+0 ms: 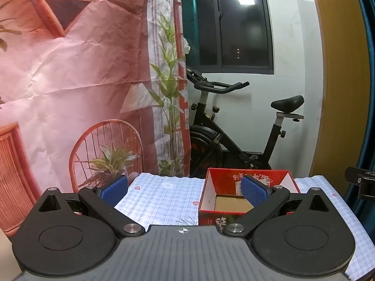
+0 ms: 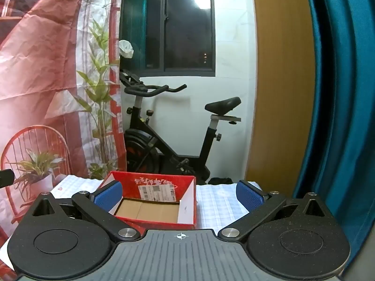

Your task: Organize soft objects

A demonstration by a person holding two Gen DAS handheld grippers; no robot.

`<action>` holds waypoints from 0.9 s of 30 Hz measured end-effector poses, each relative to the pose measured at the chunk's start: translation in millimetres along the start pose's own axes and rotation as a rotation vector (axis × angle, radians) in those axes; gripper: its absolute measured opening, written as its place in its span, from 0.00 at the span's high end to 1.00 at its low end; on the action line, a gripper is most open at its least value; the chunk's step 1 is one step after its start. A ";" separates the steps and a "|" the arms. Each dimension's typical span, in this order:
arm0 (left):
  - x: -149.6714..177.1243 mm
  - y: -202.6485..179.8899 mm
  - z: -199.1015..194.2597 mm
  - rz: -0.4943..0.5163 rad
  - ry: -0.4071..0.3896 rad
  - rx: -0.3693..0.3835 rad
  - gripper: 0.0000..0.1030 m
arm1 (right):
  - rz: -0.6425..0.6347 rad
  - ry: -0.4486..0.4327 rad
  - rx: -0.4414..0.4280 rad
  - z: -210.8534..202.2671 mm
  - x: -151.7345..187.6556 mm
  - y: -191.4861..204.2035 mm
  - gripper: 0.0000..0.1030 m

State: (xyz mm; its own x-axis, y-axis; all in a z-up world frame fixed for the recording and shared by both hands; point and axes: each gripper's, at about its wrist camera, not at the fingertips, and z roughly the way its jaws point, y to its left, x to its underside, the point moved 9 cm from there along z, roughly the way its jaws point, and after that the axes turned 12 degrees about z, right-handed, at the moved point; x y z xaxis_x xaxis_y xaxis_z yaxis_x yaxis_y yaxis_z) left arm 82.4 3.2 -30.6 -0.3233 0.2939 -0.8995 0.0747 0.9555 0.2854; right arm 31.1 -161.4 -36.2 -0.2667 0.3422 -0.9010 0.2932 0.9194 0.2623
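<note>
Left tongs (image 1: 185, 190) and right tongs (image 2: 179, 195) are spread fully, nothing held. Red box (image 2: 154, 201), empty, sits on the checked surface (image 1: 159, 199) just ahead of both. No soft objects are seen near the box; they should be located first, then pinched mid-body and dropped inside.

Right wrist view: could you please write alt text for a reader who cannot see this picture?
An open, empty right gripper with blue pads hovers over a table covered by a checked cloth, facing an open red box whose cardboard bottom looks bare. Behind stand a black exercise bike, a dark window, a printed backdrop and a teal curtain.
</note>
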 end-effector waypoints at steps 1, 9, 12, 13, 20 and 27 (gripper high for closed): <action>0.1 0.1 0.1 0.000 0.000 0.000 0.00 | 0.001 0.001 0.000 1.2 0.6 -0.9 0.00; 1.0 0.7 1.6 0.000 0.001 0.001 0.00 | 0.000 0.001 0.002 0.4 0.5 -0.5 0.00; 1.1 0.2 1.3 0.001 -0.001 0.001 0.00 | 0.001 0.001 0.002 2.4 1.2 -1.5 0.00; 1.1 0.2 1.4 0.001 0.000 0.001 0.00 | 0.000 0.001 0.002 1.5 0.8 -1.1 0.00; 1.2 -0.2 1.3 0.001 0.000 0.000 0.00 | 0.000 0.002 0.001 2.0 0.9 -1.4 0.00; 1.6 -1.0 1.4 0.001 0.001 0.001 0.00 | 0.000 0.003 0.002 1.9 0.8 -1.1 0.00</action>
State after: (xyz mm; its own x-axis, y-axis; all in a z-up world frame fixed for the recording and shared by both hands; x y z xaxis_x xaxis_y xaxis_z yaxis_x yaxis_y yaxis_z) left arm 83.2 2.8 -32.8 -0.3242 0.2951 -0.8988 0.0760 0.9552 0.2862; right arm 32.3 -162.5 -37.8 -0.2696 0.3431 -0.8998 0.2953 0.9188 0.2618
